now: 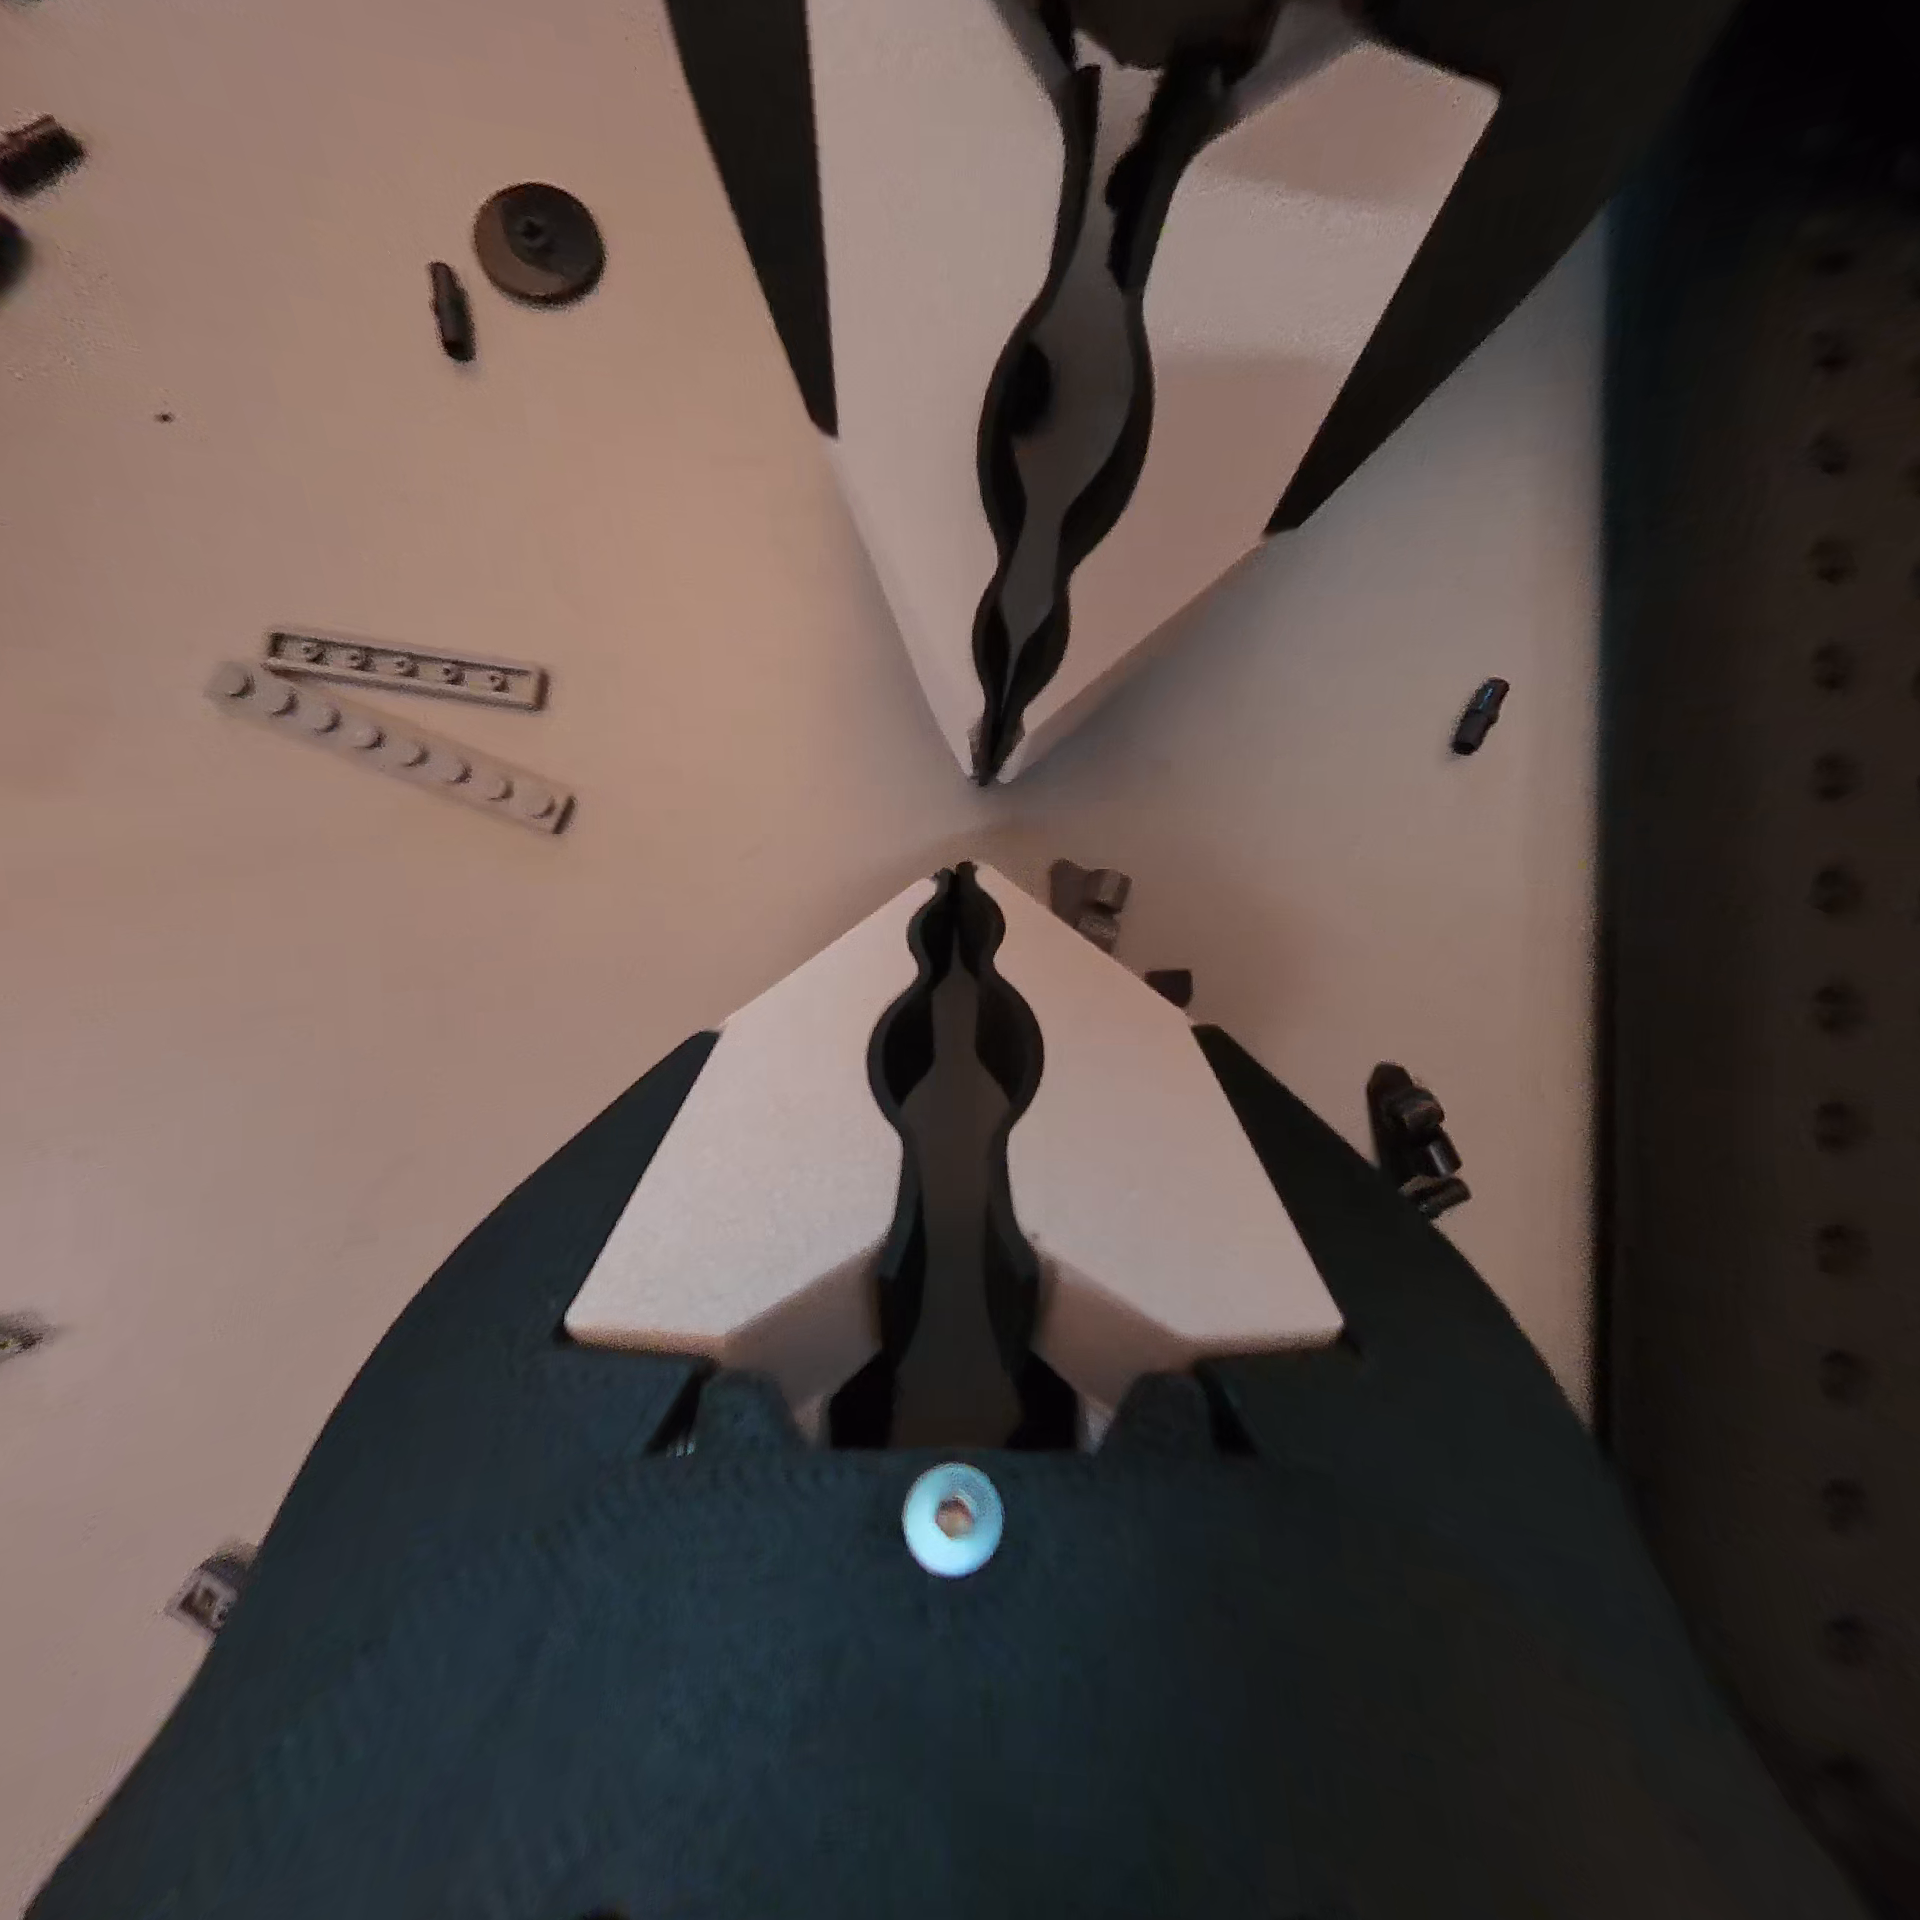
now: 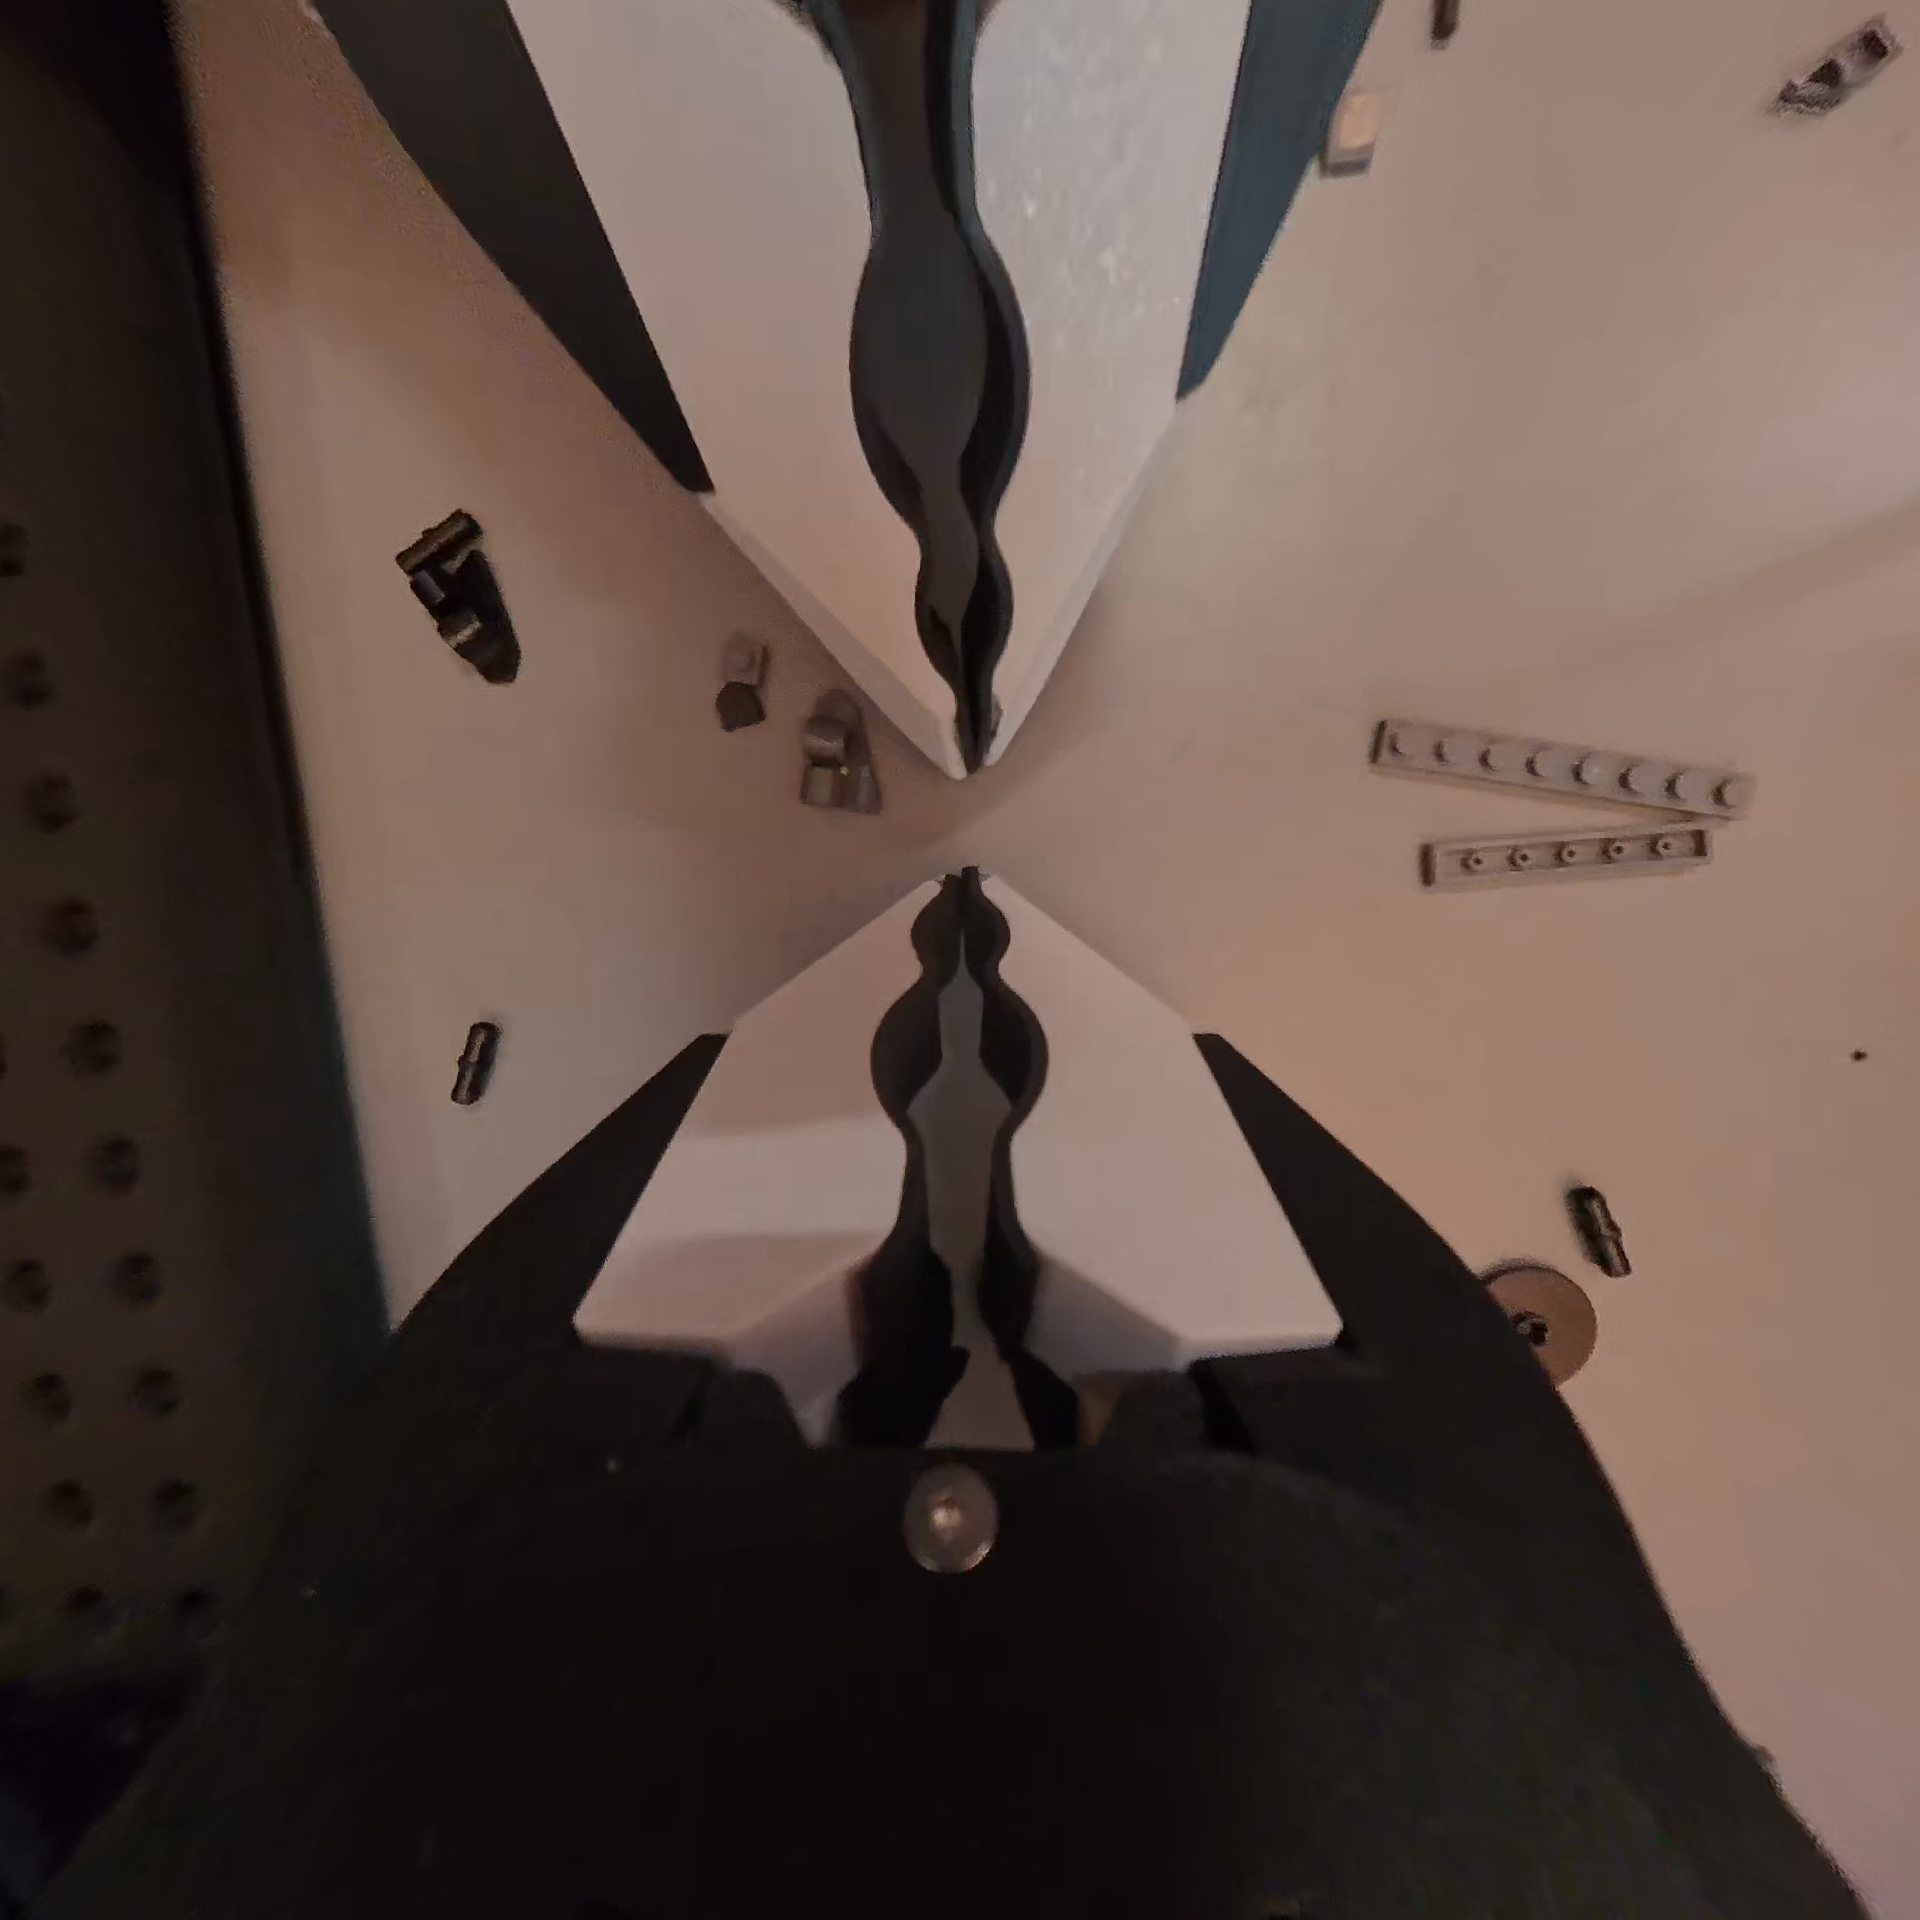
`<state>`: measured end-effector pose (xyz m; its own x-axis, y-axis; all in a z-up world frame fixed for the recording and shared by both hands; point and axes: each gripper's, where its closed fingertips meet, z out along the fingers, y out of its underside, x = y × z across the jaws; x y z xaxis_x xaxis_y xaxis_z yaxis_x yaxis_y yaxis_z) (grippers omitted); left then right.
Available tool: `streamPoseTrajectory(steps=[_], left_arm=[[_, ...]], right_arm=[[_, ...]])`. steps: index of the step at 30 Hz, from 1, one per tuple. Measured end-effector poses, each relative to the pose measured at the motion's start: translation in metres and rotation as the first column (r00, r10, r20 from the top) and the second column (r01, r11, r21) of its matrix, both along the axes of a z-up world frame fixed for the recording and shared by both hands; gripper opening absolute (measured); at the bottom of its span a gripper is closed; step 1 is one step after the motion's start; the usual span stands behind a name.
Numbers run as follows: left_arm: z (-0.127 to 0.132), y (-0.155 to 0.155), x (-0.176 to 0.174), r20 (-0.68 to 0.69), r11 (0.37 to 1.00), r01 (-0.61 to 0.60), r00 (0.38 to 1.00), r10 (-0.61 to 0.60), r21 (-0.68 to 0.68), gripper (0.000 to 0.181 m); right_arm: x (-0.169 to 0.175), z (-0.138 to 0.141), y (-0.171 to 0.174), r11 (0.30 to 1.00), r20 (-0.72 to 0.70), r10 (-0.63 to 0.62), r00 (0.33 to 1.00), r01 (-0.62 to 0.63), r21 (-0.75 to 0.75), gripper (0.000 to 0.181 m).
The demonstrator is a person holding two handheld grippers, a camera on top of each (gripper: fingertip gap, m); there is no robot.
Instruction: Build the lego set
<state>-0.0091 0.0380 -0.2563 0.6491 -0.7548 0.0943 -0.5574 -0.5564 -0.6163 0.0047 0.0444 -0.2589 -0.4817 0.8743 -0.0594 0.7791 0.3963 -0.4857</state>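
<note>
My left gripper (image 1: pixel 961 875) is shut, and nothing shows between its tips. My right gripper (image 2: pixel 968 881) is also shut with nothing visible in it. The two point at each other tip to tip just above the white table, a small gap apart; the right gripper (image 1: pixel 987 771) shows in the left wrist view and the left gripper (image 2: pixel 971 764) in the right wrist view. Two long grey plates lie side by side, one studs up (image 1: pixel 390 748) (image 2: pixel 1558 779), one underside up (image 1: pixel 405 668) (image 2: pixel 1569 857). A small grey clip piece (image 2: pixel 836 769) (image 1: pixel 1091 899) lies beside the left gripper's tip.
A dark studded baseplate (image 1: pixel 1766 935) (image 2: pixel 94 1039) borders the white table. Loose parts are scattered about: a black round disc (image 1: pixel 538 244) (image 2: pixel 1538 1320), black pins (image 1: pixel 450 310) (image 2: pixel 475 1062), a black hinge piece (image 2: pixel 462 608) (image 1: pixel 1413 1138) and another small grey piece (image 2: pixel 743 691). Less than 4 cm separates the two grippers' tips.
</note>
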Motion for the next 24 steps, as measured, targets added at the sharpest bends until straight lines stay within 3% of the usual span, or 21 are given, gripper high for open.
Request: streamPoseTrajectory(steps=[8,13,19,24], left_arm=[[0.013,0.035,-0.025,-0.015,0.975,-0.184,0.982,0.188,0.128,0.004],[0.019,0.057,-0.039,-0.049,0.939,-0.275,0.956,0.29,0.209,0.012],[0.005,0.064,-0.045,-0.117,0.937,-0.293,0.941,0.318,0.191,0.019],[-0.001,0.065,-0.044,-0.106,0.941,-0.297,0.943,0.316,0.165,0.012]], right_arm=[[-0.032,0.03,0.058,0.976,-0.228,-0.188,0.955,0.207,0.065,0.001],[-0.054,0.036,0.071,0.964,-0.306,-0.181,0.935,0.23,0.134,0.014],[-0.066,0.027,0.095,0.94,-0.328,-0.181,0.927,0.261,0.218,0.029],[-0.07,0.016,0.097,0.948,-0.29,-0.201,0.936,0.261,0.183,0.038]])
